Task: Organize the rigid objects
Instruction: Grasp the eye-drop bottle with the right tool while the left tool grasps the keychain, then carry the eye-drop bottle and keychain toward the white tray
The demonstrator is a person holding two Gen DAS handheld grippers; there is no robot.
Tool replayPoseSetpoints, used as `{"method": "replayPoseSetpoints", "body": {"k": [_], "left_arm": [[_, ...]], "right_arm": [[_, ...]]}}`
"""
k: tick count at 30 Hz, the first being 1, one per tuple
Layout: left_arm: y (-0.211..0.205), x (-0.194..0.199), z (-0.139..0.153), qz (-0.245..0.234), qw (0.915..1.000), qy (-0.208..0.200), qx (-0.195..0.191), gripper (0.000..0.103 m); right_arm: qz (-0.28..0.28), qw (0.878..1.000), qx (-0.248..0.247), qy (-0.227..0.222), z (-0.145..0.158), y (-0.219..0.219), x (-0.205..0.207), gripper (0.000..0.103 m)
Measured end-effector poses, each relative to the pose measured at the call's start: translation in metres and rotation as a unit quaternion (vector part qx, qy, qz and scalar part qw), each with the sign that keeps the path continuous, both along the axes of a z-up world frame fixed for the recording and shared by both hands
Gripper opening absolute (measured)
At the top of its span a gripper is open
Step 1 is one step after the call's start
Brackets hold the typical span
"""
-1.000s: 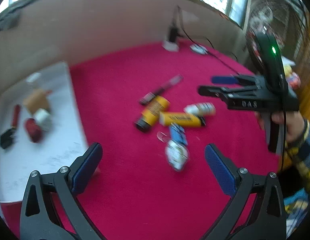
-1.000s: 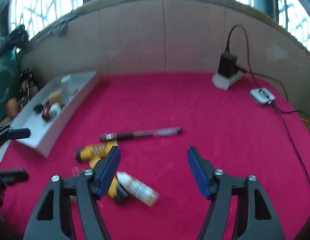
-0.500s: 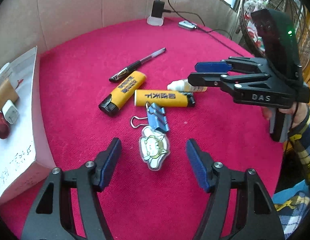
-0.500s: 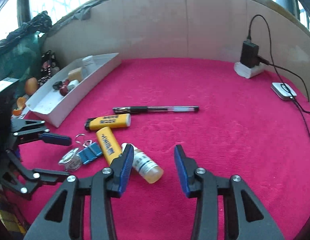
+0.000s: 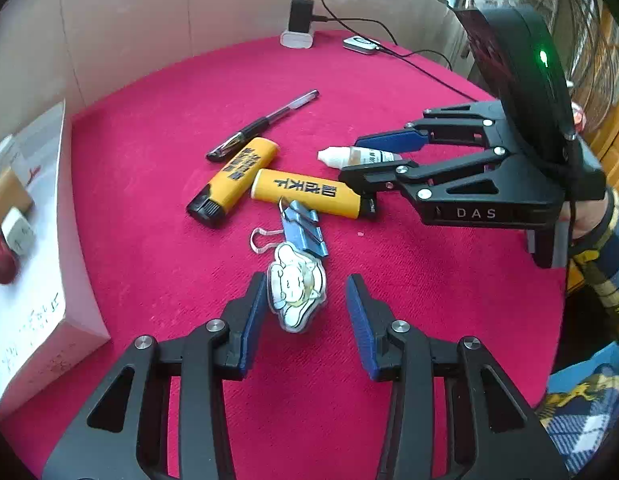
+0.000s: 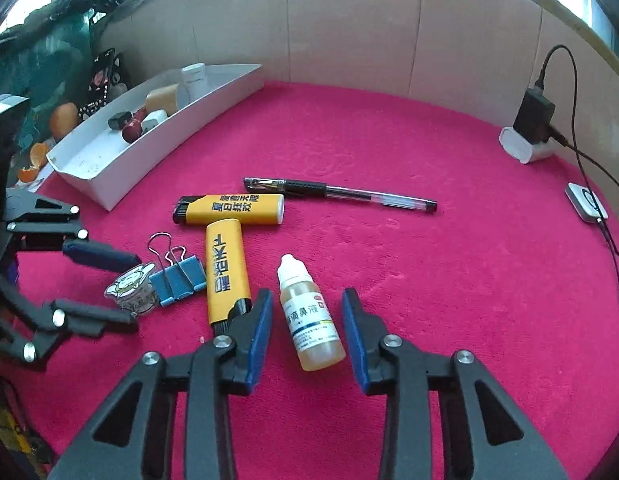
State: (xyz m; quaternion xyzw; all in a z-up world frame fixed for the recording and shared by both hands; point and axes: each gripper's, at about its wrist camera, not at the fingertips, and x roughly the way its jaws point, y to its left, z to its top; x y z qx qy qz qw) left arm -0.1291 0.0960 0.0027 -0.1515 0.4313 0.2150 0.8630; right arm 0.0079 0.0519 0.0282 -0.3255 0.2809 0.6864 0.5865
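Since the last frame I've brought both tools in lower. My left gripper (image 5: 305, 312) straddles the cartoon charm (image 5: 296, 289), jaws parted; its left pad may be touching, I can't tell. My right gripper (image 6: 307, 330) brackets the dropper bottle (image 6: 309, 314) on the red cloth (image 6: 429, 280), open, gripping nothing.

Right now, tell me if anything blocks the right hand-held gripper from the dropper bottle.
Nothing visible does. The right hand-held gripper is open with the dropper bottle already lying between its pads, gaps showing on both sides. The nearest neighbour, a yellow lighter, lies just outside the left pad.
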Motion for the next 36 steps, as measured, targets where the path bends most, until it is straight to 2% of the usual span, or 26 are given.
{"method": "replayPoseSetpoints", "body": {"k": [2,3,4,8,10,16,19,29,36], "left_arm": [[-0.002,0.002,0.000,-0.002,1.0000,0.005,0.008,0.038],[-0.002,0.001,0.001,0.004,0.9998,0.009,0.015,0.029],[-0.001,-0.002,0.001,0.006,0.9999,0.007,0.011,0.029],[-0.001,-0.010,0.003,0.018,0.9998,-0.003,0.011,0.029],[-0.002,-0.014,0.008,0.026,0.9995,-0.011,0.015,0.029],[-0.004,-0.032,0.036,0.062,0.9958,-0.055,0.040,0.029],[-0.001,-0.043,0.050,0.084,0.9926,-0.072,0.051,0.029],[0.016,-0.080,0.073,0.152,0.9797,-0.110,0.069,0.029],[0.027,-0.107,0.087,0.194,0.9682,-0.131,0.087,0.029]], "right_arm": [[-0.007,1.000,0.001,-0.001,-0.001,-0.001,0.001,0.029],[-0.013,1.000,0.001,-0.002,-0.001,-0.002,0.001,0.025],[-0.016,1.000,0.001,0.000,-0.001,-0.004,0.002,0.018],[-0.044,0.999,0.013,0.007,0.001,-0.014,0.003,0.018],[-0.066,0.997,0.029,0.024,0.009,-0.022,0.008,0.018],[-0.127,0.983,0.104,0.079,0.047,-0.045,0.023,0.018],[-0.136,0.978,0.127,0.095,0.063,-0.050,0.023,0.018],[-0.136,0.968,0.189,0.096,0.113,-0.051,0.001,0.018],[-0.113,0.967,0.212,0.085,0.141,-0.039,-0.019,0.018]]}}
